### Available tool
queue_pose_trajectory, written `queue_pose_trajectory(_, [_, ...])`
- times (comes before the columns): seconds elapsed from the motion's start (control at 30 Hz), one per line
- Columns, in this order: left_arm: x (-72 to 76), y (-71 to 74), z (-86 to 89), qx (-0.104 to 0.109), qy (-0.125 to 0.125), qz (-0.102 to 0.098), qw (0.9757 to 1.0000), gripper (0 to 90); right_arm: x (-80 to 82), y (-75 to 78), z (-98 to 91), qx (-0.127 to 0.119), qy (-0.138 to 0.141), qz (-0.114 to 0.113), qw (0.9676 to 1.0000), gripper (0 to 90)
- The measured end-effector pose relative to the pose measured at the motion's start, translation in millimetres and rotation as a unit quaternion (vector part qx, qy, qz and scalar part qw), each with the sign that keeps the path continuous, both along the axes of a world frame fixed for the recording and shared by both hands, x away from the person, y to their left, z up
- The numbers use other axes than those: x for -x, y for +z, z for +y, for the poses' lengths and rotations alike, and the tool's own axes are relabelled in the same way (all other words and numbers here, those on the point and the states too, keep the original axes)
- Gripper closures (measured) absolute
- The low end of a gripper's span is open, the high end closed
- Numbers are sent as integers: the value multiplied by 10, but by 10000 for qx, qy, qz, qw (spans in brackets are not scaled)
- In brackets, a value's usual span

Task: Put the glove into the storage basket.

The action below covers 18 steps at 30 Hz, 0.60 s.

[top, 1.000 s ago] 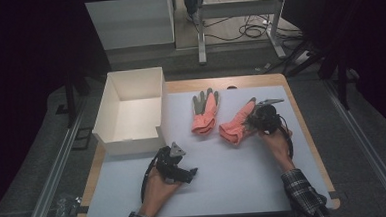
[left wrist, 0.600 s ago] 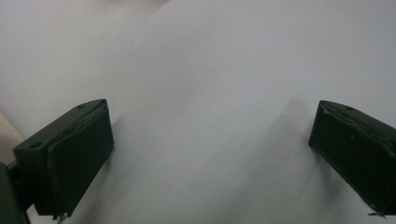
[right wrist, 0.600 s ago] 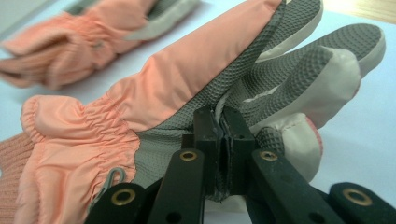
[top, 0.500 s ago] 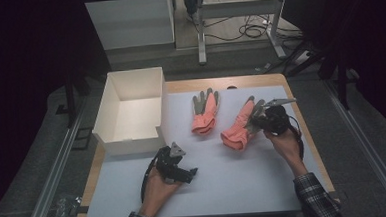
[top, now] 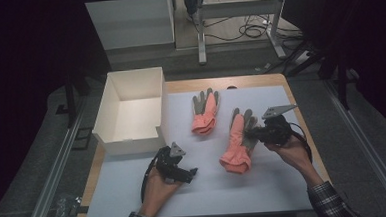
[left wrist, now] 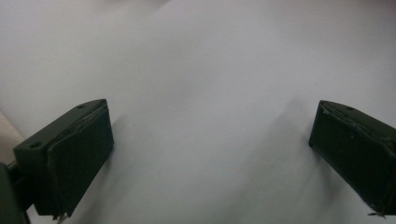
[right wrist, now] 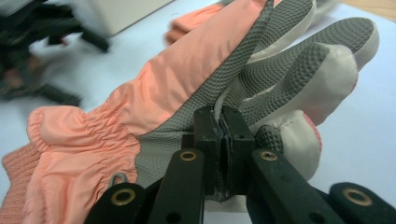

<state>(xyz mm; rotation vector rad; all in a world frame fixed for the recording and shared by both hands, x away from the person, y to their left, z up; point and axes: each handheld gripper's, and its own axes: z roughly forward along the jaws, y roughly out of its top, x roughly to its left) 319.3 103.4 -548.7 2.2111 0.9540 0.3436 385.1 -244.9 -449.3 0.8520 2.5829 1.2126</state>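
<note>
The right tool was clamped on the grey palm fabric of the near glove, whose cuff end hung toward the desk, right of the second glove. The left tool rested on the desk with its jaws apart and nothing between them. To do it well, I judged, the pinch should stay firm and the glove be lifted clear before travelling to the box, so that the cuff would not drag.
</note>
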Motion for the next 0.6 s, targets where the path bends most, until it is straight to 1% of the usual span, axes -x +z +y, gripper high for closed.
queue_pose_trajectory(0.03, [0,0,0,-1,-1,-1,10000,0,25,-29,41,78,293,-13,9995,857])
queue_pose_trajectory(0.07, [0,0,0,-1,-1,-1,10000,0,25,-29,41,78,293,-13,9995,857])
queue_pose_trajectory(0.1, [0,1,1,-3,-5,4,10000,0,31,-76,87,160,564,-50,9983,858])
queue_pose_trajectory(0.13, [0,1,1,-3,-6,3,10000,0,31,-76,87,160,564,-50,9983,858])
queue_pose_trajectory(0.17, [0,1,1,-5,-6,3,10000,0,22,-126,127,193,738,-5,9971,864])
queue_pose_trajectory(0.2, [-1,2,3,-15,-18,7,10000,0,22,-126,127,193,738,-5,9971,864])
queue_pose_trajectory(0.23, [-1,3,4,-23,-21,10,10000,0,13,-159,149,198,859,18,9961,865])
queue_pose_trajectory(0.3, [-1,3,4,-27,-22,10,10000,0,-9,-237,210,306,1058,41,9939,865])
queue_pose_trajectory(0.33, [1,0,-1,15,7,8,10000,0,-36,-307,261,355,1151,113,9926,865])
queue_pose_trajectory(0.37, [2,0,-1,13,7,9,10000,0,-36,-307,261,355,1151,113,9926,865])
queue_pose_trajectory(0.43, [4,-2,-4,28,24,15,10000,0,-65,-368,294,365,1220,161,9917,864])
queue_pose_trajectory(0.47, [4,-2,-4,25,21,14,10000,0,-94,-435,327,440,1180,210,9918,861])
queue_pose_trajectory(0.5, [3,-1,-3,20,18,12,10000,0,-104,-451,332,463,1160,212,9919,851])
queue_pose_trajectory(0.6, [3,-1,-3,19,17,12,10000,0,-124,-445,315,423,1051,116,9935,790])
